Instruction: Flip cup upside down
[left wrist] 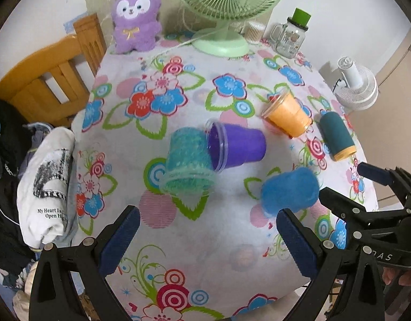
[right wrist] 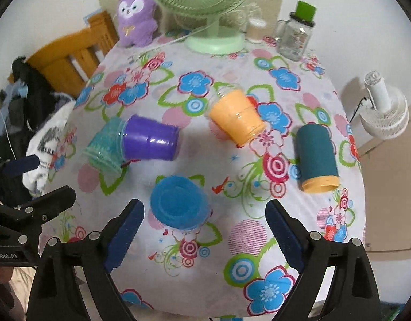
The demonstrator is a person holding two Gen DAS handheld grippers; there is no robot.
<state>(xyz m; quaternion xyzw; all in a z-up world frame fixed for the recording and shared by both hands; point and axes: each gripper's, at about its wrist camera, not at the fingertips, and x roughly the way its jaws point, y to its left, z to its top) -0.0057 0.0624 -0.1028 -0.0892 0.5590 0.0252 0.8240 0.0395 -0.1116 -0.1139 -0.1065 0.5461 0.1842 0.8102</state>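
Observation:
Several cups lie or stand on the flowered tablecloth [left wrist: 205, 240]. A blue cup [left wrist: 289, 190] [right wrist: 178, 203] stands upside down, just ahead of my right gripper [right wrist: 204, 238], which is open and empty. A teal cup [left wrist: 188, 160] [right wrist: 105, 147] and a purple cup [left wrist: 237, 145] [right wrist: 152, 140] lie on their sides, touching. An orange cup [left wrist: 287, 113] [right wrist: 236, 116] and a dark teal cup with a yellow rim [left wrist: 336, 136] [right wrist: 316, 155] lie on their sides. My left gripper [left wrist: 208, 240] is open and empty, short of the teal cup.
A green fan [left wrist: 227, 5], a purple plush toy [left wrist: 136, 18], a glass mug jar with a green lid [left wrist: 292, 34] and a small white jar [left wrist: 255, 30] stand at the table's far edge. A wooden chair [left wrist: 50, 80] and piled clothes [left wrist: 45, 182] are left. A white fan [left wrist: 355, 85] stands right.

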